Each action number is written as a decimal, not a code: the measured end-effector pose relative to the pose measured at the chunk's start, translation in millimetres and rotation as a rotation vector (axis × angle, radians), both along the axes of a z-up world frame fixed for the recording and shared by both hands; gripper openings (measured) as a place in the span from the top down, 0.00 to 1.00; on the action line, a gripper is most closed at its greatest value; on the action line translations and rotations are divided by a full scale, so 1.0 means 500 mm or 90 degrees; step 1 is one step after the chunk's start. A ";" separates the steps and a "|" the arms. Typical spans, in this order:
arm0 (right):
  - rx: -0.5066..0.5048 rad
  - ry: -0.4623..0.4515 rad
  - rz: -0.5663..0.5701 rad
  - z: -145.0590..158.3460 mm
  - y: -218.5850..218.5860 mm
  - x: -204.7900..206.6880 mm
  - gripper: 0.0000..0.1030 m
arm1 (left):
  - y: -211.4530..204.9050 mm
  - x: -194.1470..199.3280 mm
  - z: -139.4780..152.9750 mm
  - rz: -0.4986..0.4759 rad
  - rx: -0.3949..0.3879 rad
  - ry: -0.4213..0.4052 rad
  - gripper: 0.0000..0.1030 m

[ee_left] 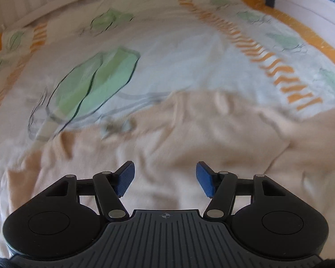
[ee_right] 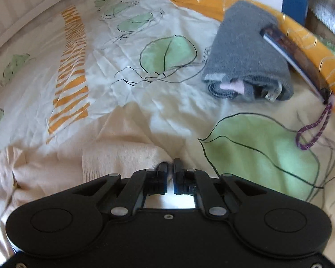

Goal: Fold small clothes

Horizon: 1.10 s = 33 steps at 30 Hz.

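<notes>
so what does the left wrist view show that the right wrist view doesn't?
Only the left wrist view: the left tongs, open and hovering over the beige garment, gripping nothing. The frame is motion-blurred.

Only the right wrist view: the right tongs, shut on an edge of the same beige garment; a folded grey garment; a dark flat item beside it with a purple cord loop.

Both: the beige garment lying crumpled on the leaf-print bedsheet.

Beige garment point(ee_left: 167, 134), leaf-printed white sheet point(ee_right: 114, 71)
</notes>
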State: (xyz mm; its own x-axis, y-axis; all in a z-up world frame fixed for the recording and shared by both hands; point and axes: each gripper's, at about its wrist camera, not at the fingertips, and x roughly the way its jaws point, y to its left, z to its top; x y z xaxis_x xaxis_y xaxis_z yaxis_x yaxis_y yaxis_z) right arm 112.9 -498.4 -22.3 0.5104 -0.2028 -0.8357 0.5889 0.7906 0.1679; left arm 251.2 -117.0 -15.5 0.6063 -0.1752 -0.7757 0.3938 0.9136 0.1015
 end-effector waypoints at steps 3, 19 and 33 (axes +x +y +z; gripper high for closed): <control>-0.031 0.007 0.005 0.016 0.009 -0.005 0.87 | -0.050 0.025 -0.007 -0.021 -0.007 -0.005 0.42; -0.228 0.082 0.308 -0.007 0.209 0.071 0.35 | -0.069 0.018 -0.021 -0.001 0.029 0.004 0.41; -0.041 0.060 0.192 0.025 0.101 0.085 0.86 | 0.207 -0.109 0.013 0.089 -0.039 0.047 0.41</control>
State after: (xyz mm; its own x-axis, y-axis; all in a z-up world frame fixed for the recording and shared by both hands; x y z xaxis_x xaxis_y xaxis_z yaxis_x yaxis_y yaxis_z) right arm 155.5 -448.1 -9.8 0.4760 -0.1076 -0.8728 0.3370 0.9390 0.0681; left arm 196.8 -13.3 -8.9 0.5704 -0.1413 -0.8091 0.2668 0.9635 0.0198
